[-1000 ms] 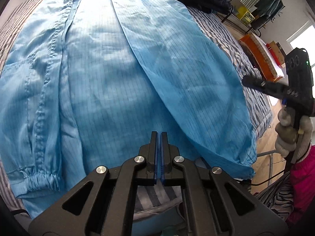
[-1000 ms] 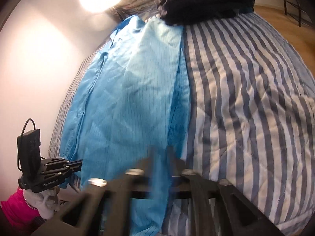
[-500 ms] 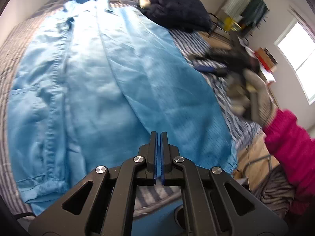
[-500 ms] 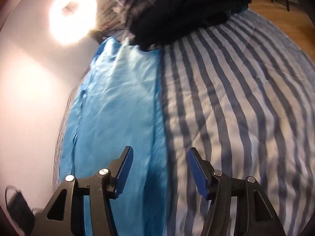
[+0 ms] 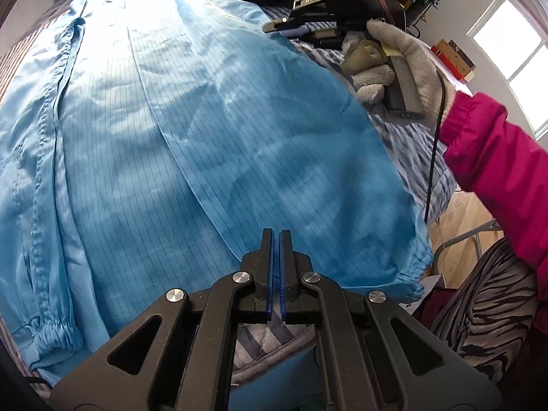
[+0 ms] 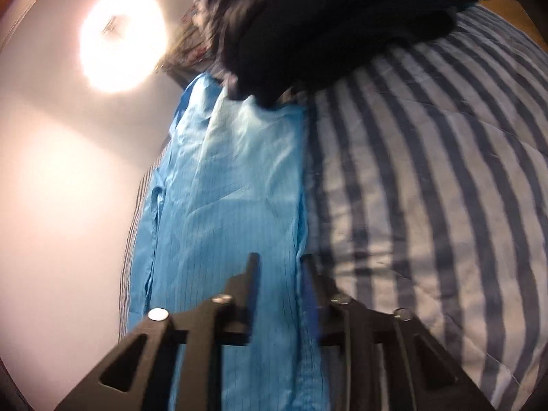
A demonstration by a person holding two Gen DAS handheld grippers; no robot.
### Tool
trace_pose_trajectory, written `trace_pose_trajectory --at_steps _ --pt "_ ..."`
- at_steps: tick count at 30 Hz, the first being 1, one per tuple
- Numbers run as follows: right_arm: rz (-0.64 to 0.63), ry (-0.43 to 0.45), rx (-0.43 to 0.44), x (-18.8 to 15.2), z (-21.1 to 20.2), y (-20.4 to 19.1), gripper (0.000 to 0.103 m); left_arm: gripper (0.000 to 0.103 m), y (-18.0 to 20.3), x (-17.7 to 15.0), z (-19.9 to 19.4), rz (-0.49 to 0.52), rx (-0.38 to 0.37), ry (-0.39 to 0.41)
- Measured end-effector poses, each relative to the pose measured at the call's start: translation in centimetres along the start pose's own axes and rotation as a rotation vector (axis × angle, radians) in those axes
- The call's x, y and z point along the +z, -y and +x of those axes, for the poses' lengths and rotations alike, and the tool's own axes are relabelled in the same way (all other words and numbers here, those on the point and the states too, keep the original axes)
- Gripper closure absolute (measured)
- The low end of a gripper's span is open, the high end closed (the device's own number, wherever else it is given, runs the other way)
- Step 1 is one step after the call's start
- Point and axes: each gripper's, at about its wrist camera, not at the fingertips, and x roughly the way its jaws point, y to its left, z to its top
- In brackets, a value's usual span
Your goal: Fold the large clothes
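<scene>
One bed (image 6: 445, 178) with a striped quilt carries two garments; one light-blue coat (image 5: 191, 130) lies spread flat along it, sleeves down each side with a gathered cuff (image 5: 411, 274) at the near edge; one dark bundle of clothing (image 6: 325, 24) sits at the coat's collar end. One gloved hand (image 5: 400, 58) in a pink sleeve (image 5: 496, 157) grips the right tongs (image 6: 279, 267), whose jaws are closing over the coat's side edge, fabric between them; the left tongs (image 5: 276, 236) are clenched, empty, above the coat's hem.
</scene>
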Motion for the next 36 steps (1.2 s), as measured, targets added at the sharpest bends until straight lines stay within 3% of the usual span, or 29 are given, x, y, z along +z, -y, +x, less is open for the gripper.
trace_pose_trajectory --at_steps 1,3,7,10,11,12,16,18,21,22,24,27,29,31,32,33,36 --pt "-0.033 -0.007 -0.046 0.2 0.3 -0.6 0.103 0.103 0.0 0.0 0.1 0.0 0.0 -0.002" --pt "-0.112 0.003 -0.183 0.3 0.2 -2.0 0.103 0.103 -0.1 0.1 0.3 0.002 -0.003 -0.005" --pt "-0.105 0.053 -0.292 1.2 -1.0 -1.6 0.103 0.103 0.4 0.1 0.9 0.016 -0.01 -0.021" --pt "-0.069 0.017 -0.203 1.2 -0.8 -0.8 0.096 0.103 0.5 -0.1 1.3 0.028 -0.005 -0.033" --pt "-0.055 0.018 -0.202 1.1 -1.0 -0.5 0.087 0.103 0.6 0.0 1.3 0.027 -0.006 -0.034" --pt "-0.046 0.017 -0.19 1.0 -1.4 -0.2 0.071 0.103 0.8 0.0 1.3 0.026 -0.006 -0.032" --pt "-0.016 0.001 -0.113 -0.5 -3.1 0.5 0.064 0.103 0.4 -0.3 1.5 0.031 -0.008 -0.036" --pt "0.002 -0.047 -0.091 -2.0 -3.2 0.8 0.051 0.103 0.2 -0.6 1.7 0.022 -0.007 -0.043" --pt "0.004 -0.113 -0.062 -4.6 -3.1 0.9 0.05 0.103 0.5 -0.7 1.7 0.032 -0.004 -0.043" --pt "-0.012 -0.121 -0.066 -5.3 -3.3 0.6 0.055 0.103 0.6 -0.9 1.8 0.036 -0.004 -0.045" --pt "-0.085 -0.161 -0.139 -6.3 -3.0 -0.7 0.102 0.103 0.9 -1.0 1.9 0.037 -0.008 -0.046" --pt "-0.189 -0.15 -0.285 -7.0 -2.8 -2.4 0.103 0.103 1.6 -1.1 2.1 0.047 -0.015 -0.053" --pt "-0.158 -0.12 -0.306 -6.9 -3.4 -2.2 0.103 0.103 2.0 -1.1 2.2 0.054 -0.021 -0.054" --pt "-0.113 -0.117 -0.289 -6.9 -4.4 -1.6 0.09 0.103 2.1 -1.1 1.7 0.055 -0.024 -0.043" --pt "-0.087 -0.119 -0.242 -7.1 -5.0 -1.4 0.068 0.103 2.1 -1.0 1.2 0.051 -0.029 -0.031" --pt "-0.075 -0.105 -0.214 -7.6 -5.9 -1.4 0.06 0.103 2.0 -0.8 0.9 0.045 -0.034 -0.021" --pt "-0.062 -0.125 -0.186 -9.8 -7.2 -1.5 0.053 0.103 1.6 -0.5 0.0 0.031 -0.038 -0.001"
